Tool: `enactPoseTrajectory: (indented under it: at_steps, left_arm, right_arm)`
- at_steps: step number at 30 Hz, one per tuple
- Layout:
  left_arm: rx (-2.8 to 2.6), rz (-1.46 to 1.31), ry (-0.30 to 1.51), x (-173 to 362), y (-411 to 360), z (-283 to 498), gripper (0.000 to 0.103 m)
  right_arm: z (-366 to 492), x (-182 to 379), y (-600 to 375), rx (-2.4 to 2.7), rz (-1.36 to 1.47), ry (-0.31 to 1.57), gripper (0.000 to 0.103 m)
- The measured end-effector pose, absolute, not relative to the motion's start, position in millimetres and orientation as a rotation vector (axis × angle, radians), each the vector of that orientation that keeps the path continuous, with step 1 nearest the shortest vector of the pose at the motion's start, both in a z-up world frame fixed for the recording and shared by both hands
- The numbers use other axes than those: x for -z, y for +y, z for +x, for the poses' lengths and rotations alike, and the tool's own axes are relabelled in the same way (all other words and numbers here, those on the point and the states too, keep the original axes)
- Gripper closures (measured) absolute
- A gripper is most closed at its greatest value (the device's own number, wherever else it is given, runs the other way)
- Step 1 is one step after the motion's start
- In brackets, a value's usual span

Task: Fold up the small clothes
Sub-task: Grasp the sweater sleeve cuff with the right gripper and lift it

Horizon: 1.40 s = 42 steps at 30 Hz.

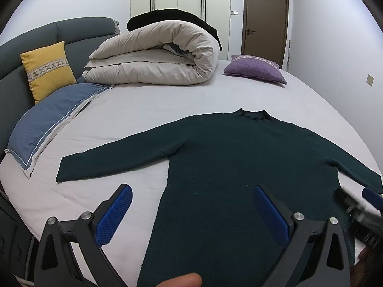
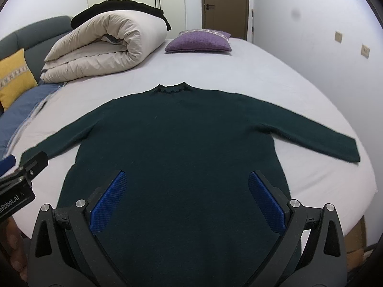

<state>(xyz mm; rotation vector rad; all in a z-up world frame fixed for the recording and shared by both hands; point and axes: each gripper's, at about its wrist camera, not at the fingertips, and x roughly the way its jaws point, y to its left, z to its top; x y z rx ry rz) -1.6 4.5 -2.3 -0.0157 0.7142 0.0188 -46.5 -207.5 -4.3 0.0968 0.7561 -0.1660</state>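
A dark green long-sleeved sweater [image 1: 239, 157] lies flat on the bed with both sleeves spread and the collar pointing away; it also shows in the right wrist view [image 2: 186, 138]. My left gripper [image 1: 192, 189] is open and empty above the sweater's lower left edge. My right gripper [image 2: 186, 177] is open and empty above the sweater's lower body. The right gripper's body shows at the right edge of the left wrist view [image 1: 359, 212]. The left gripper's body shows at the left edge of the right wrist view [image 2: 21, 179].
A folded beige duvet [image 1: 155, 55] with a black item on top lies at the back of the pale bed sheet [image 1: 148, 105]. A purple cushion [image 1: 256, 69], a yellow cushion [image 1: 47, 69] and a blue pillow [image 1: 50, 119] lie around it. Walls, wardrobe and a door stand behind.
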Motion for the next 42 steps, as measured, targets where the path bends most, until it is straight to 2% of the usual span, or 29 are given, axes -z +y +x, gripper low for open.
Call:
enactPoseTrajectory:
  at_steps: [4,9,14,16,20,23,24,25,26,27,30,35,38,42]
  left_arm:
    - [-0.027,0.031,0.686,10,0,2,0.000]
    - [0.055,0.004,0.768,22,-8,30,0.000]
    - [0.128,-0.053,0.804,36,-26,59,0.000]
    - [0.212,-0.095,0.756,39,-35,67,0.000]
    - [0.290,-0.101,0.902,59,-62,93,0.000]
    - [0.335,-0.157,0.892,63,-69,102,0.000]
    - [0.340,-0.160,0.890,63,-72,103,0.000]
    - [0.356,-0.170,0.892,64,-73,105,0.000]
    - [0.383,-0.197,0.892,64,-73,108,0.000]
    - [0.397,-0.222,0.895,65,-70,112,0.000]
    - [0.407,-0.289,0.891,63,-60,120,0.000]
    - [0.402,-0.409,0.867,60,-32,142,0.000]
    - [0.408,-0.470,0.847,58,-16,149,0.000]
    - [0.406,-0.544,0.832,61,8,164,0.001]
  right_arm:
    - [-49,7,-267,0.166,0.245,0.717,0.000]
    - [-73,25,-422,0.299,0.571,0.630,0.001]
    - [-129,81,-592,0.522,1.013,0.526,0.011]
    - [-142,98,-629,0.576,1.089,0.513,0.012]
    - [-151,122,-670,0.577,1.177,0.450,0.019]
    - [-141,123,-680,0.571,1.148,0.421,0.026]
    - [-136,123,-683,0.567,1.143,0.424,0.037]
    - [-130,125,-687,0.566,1.136,0.434,0.053]
    - [-126,126,-690,0.565,1.131,0.448,0.062]
    - [-121,127,-695,0.558,1.120,0.471,0.076]
    - [-109,113,-699,0.565,1.053,0.519,0.091]
    - [-60,48,-639,0.411,0.870,0.524,0.094]
    - [-6,12,-559,0.203,0.749,0.545,0.094]
    - [58,-2,-445,-0.030,0.671,0.599,0.094]
